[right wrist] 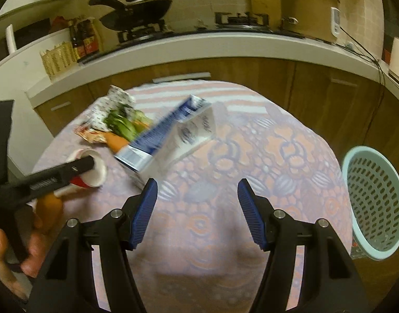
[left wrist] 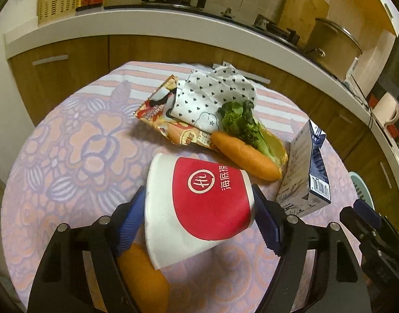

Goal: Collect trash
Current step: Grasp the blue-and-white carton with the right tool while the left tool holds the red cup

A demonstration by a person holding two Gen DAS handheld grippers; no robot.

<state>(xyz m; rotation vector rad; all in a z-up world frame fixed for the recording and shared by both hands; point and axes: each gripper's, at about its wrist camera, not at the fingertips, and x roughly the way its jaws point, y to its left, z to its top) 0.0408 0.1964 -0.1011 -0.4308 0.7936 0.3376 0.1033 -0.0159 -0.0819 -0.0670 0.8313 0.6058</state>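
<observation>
On the near part of the table [left wrist: 56,156], your left tool [left wrist: 199,208] has its blue pads against both sides of the tipped red-and-white paper cup [left wrist: 199,203], with an orange carrot [left wrist: 144,281] lying under its left finger. Your right tool [right wrist: 198,208] hangs with its fingers apart and nothing between them, the mint basket [right wrist: 376,203] off the table's right edge. Farther out, the blue-and-white milk carton [left wrist: 303,172] lies to the right, a second carrot [left wrist: 246,154] and lettuce [left wrist: 241,120] lie beyond the cup, and the snack wrapper [left wrist: 157,109] and heart-print paper [left wrist: 212,96] lie farthest.
</observation>
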